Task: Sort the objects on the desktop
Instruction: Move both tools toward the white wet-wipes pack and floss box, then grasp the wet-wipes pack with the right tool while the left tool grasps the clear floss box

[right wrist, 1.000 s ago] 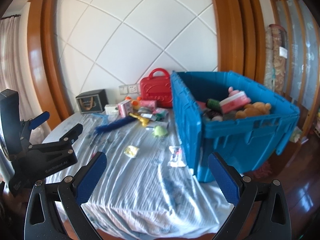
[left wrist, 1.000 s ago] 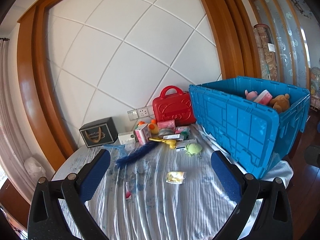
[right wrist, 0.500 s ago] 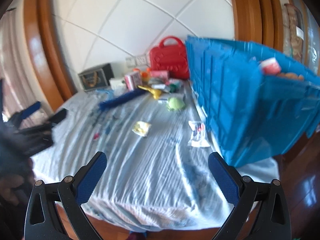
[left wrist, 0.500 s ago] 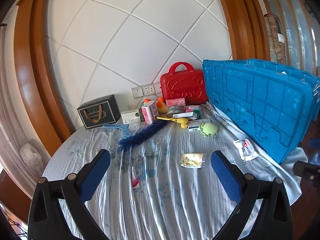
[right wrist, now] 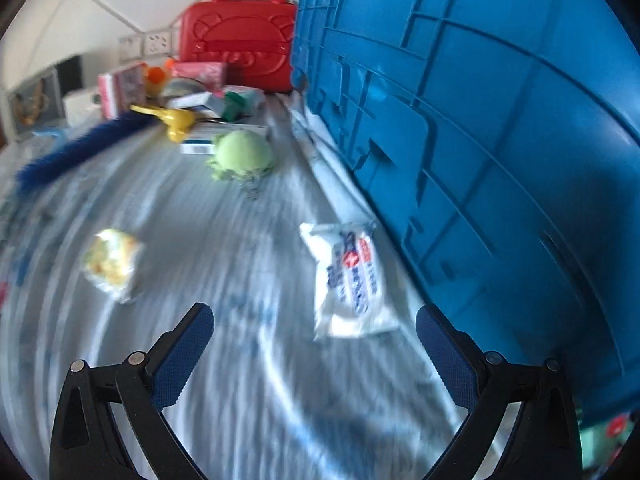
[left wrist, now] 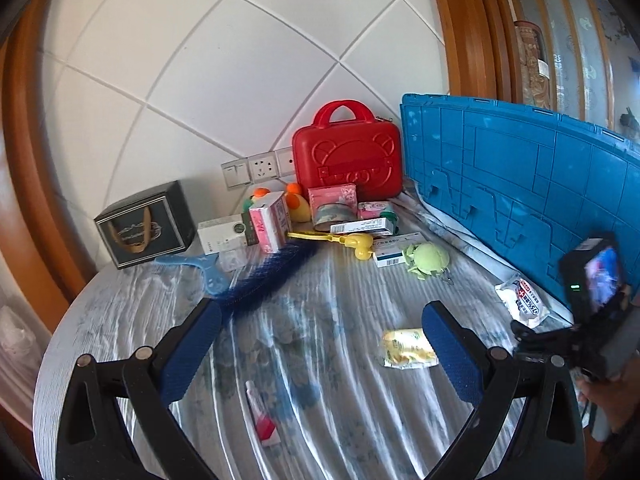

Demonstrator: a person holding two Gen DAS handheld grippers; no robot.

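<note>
I count one blue crate (left wrist: 520,184), one red case (left wrist: 346,160), two sachets (right wrist: 352,276) (right wrist: 110,260), one green ball (right wrist: 242,152).

ribbed blue plastic crate (left wrist: 520,184), glossy red plastic case (left wrist: 346,164), wrinkled glossy table cover (left wrist: 320,360), crinkly white wrapper (right wrist: 352,280)

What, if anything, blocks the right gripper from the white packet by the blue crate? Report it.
Nothing visible does. The right gripper is open, and the white packet lies flat on the tablecloth just ahead of its fingers, with only bare cloth between. The blue crate stands close along the packet's right side.
</note>
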